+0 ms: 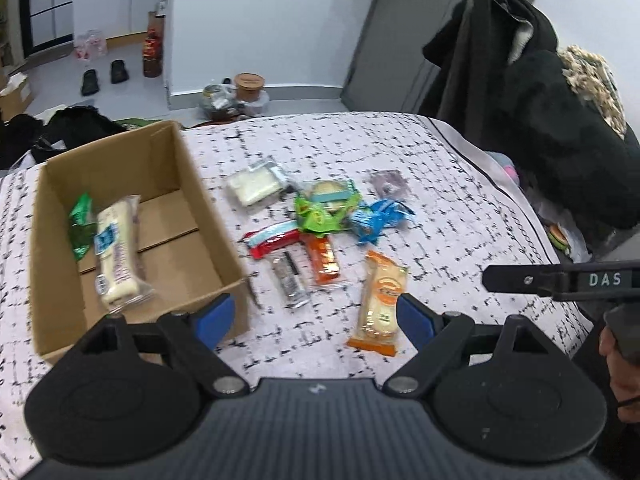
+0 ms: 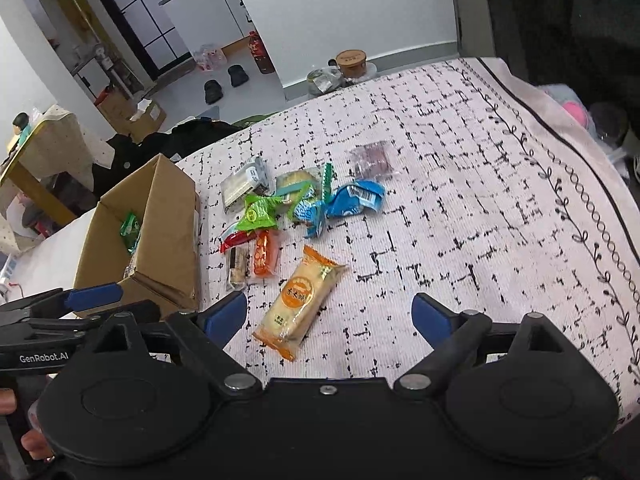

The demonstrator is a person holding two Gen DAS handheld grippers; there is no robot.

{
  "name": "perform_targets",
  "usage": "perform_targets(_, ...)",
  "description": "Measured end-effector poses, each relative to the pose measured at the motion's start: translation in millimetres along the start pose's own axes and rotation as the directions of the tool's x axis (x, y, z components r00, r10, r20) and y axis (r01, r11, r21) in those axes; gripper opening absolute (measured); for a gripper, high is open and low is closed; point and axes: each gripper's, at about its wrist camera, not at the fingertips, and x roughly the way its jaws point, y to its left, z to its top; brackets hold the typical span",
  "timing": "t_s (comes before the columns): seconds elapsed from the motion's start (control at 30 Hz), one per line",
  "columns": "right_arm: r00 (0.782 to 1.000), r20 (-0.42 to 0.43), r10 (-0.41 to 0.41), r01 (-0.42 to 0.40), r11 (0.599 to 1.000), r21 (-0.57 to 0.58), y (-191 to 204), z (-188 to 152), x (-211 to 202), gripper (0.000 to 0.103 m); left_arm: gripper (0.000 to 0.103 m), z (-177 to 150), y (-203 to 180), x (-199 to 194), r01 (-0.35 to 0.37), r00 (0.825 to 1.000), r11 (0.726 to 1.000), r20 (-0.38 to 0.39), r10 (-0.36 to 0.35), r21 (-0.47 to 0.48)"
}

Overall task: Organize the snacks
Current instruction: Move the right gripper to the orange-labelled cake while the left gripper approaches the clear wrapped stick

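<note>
Both grippers hover above the white cloth-covered surface (image 1: pixel 400 152) with its black dash pattern, both angled down. Left gripper (image 1: pixel 316 316): blue-padded fingers (image 1: pixel 216 314) wide apart, nothing between them; the left pad sits over the near right corner of the open brown cardboard box (image 1: pixel 192 200). Right gripper (image 2: pixel 328 316): fingers (image 2: pixel 430 316) also spread, empty. The orange-and-cream wrapped pastry packet (image 2: pixel 298 304) lies flat on the cloth just ahead of the right gripper, toward its left finger, not touched. In the box: a long white bread-like snack in clear wrap (image 1: pixel 116 256) lying lengthwise, and a green packet (image 1: pixel 80 224) leaning against the left wall. Loose heap on the cloth right of the box: a red-and-white stick packet (image 1: pixel 272 240), an orange sachet (image 1: pixel 324 260), a clear wrapper with a dark bar (image 1: pixel 290 280), a bright green pouch (image 1: pixel 316 212), a blue crumpled wrapper (image 1: pixel 376 216), a pale square cake in clear film (image 1: pixel 256 186), and a small purplish packet (image 1: pixel 388 184) set apart at the far side. The box wall stands between the heap and the box floor. Dark coats (image 1: pixel 520 100) hang beyond the right edge; a brown-lidded tub (image 1: pixel 249 86) and black slippers (image 1: pixel 104 76) are on the floor behind.
</note>
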Motion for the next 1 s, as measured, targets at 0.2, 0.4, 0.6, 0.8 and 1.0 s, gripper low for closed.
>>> perform_targets(0.2, 1.000, -0.007, -0.004, 0.004, 1.000, 0.029, -7, -4, 4, 0.088, 0.085, 13, -13, 15, 0.036, 0.999, 0.999, -0.007, -0.036, 0.037)
perform_targets(0.4, 1.000, -0.015, 0.002, -0.002, 0.999, 0.049, -12, -5, 10, 0.083, 0.084, 25, -19, 41, 0.062, 0.998, 0.998, -0.024, -0.062, -0.006)
perform_targets(0.6, 1.000, -0.030, -0.002, 0.003, 0.998, 0.065, -16, -2, 22, 0.077, 0.080, 24, -28, 65, 0.088, 0.995, 0.995, -0.038, -0.089, -0.039)
perform_targets(0.8, 0.999, -0.044, 0.005, -0.002, 0.998, 0.069, -17, -1, 32, 0.077, 0.079, 22, -23, 80, 0.034, 0.999, 0.994, -0.004, -0.035, -0.104)
perform_targets(1.0, 0.998, -0.059, 0.011, -0.005, 0.994, 0.107, -19, 1, 48, 0.070, 0.079, 20, -12, 90, -0.029, 0.999, 0.986, -0.029, 0.024, -0.162)
